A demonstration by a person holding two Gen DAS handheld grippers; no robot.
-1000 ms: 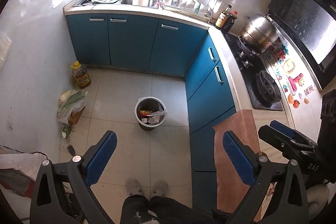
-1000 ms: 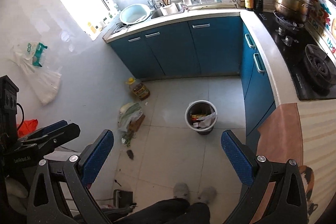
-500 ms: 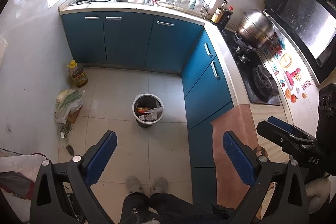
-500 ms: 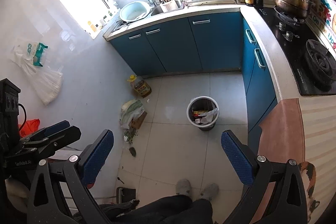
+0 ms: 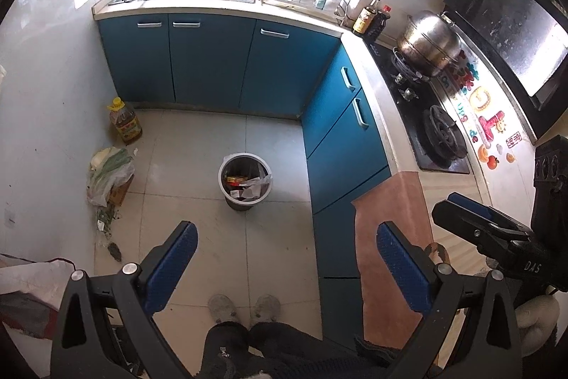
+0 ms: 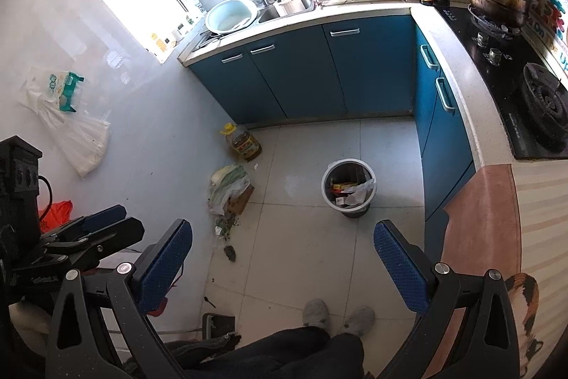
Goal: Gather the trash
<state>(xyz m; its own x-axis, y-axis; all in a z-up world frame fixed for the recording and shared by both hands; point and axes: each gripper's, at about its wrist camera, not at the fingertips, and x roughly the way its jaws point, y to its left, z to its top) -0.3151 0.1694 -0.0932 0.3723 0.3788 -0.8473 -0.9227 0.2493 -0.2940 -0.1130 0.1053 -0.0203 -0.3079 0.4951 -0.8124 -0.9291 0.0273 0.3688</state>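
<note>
A round trash bin (image 5: 245, 180) with wrappers and paper inside stands on the tiled floor; it also shows in the right wrist view (image 6: 348, 186). A plastic bag of vegetable scraps (image 5: 108, 173) lies by the left wall, with green litter (image 6: 224, 227) and a small dark scrap (image 6: 230, 253) beside it. My left gripper (image 5: 285, 260) is open and empty, high above the floor. My right gripper (image 6: 282, 258) is open and empty too. Each gripper shows at the other view's edge.
Blue cabinets (image 5: 213, 66) run along the back and right. A cooking oil bottle (image 5: 125, 125) stands by the left wall. A gas hob with a steel pot (image 5: 427, 41) is at right. The person's slippers (image 5: 243, 308) are below. A white bag (image 6: 67, 126) hangs on the left wall.
Both grippers have shifted slightly, so the bin and floor sit a little higher in view. Both stay open and empty.
</note>
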